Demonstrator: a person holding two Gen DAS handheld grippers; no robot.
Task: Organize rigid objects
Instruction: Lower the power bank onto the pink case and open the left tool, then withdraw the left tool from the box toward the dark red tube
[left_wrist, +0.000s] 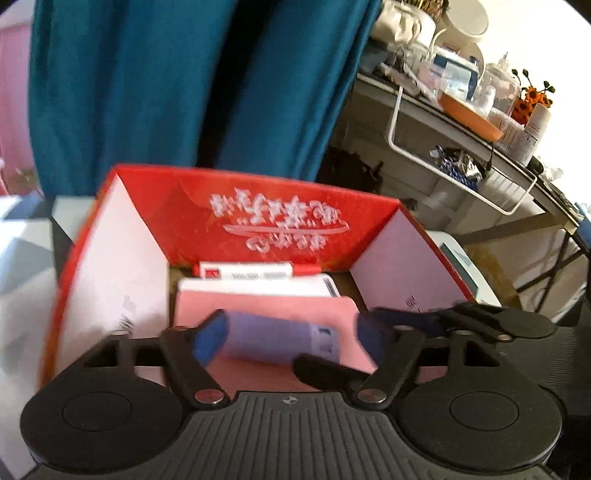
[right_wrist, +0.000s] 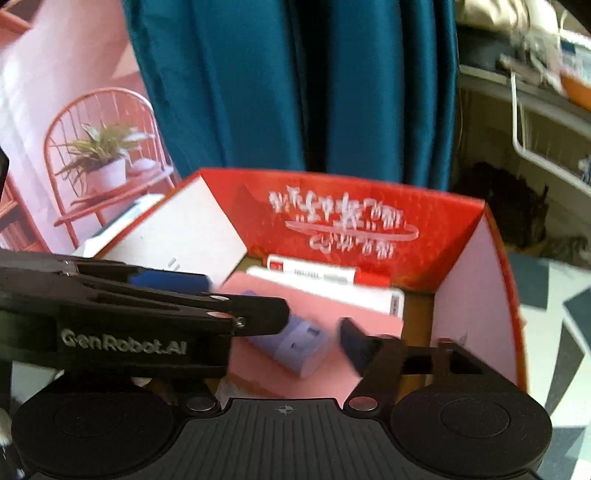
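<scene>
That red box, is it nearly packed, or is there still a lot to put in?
Done: inside the red box a red-and-white carton and a white carton lie by the far wall, a pink flat box in front, and a small purple box lies on it.
In hand: nothing; the left gripper and right gripper stand open around the purple box.
Left: these views show nothing else waiting.

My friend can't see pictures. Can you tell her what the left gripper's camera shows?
A small purple box lies on a pink box inside an open red carton, between the open fingers of the left gripper, which do not press it. The right gripper reaches in from the right; a teal curtain hangs behind.
</scene>
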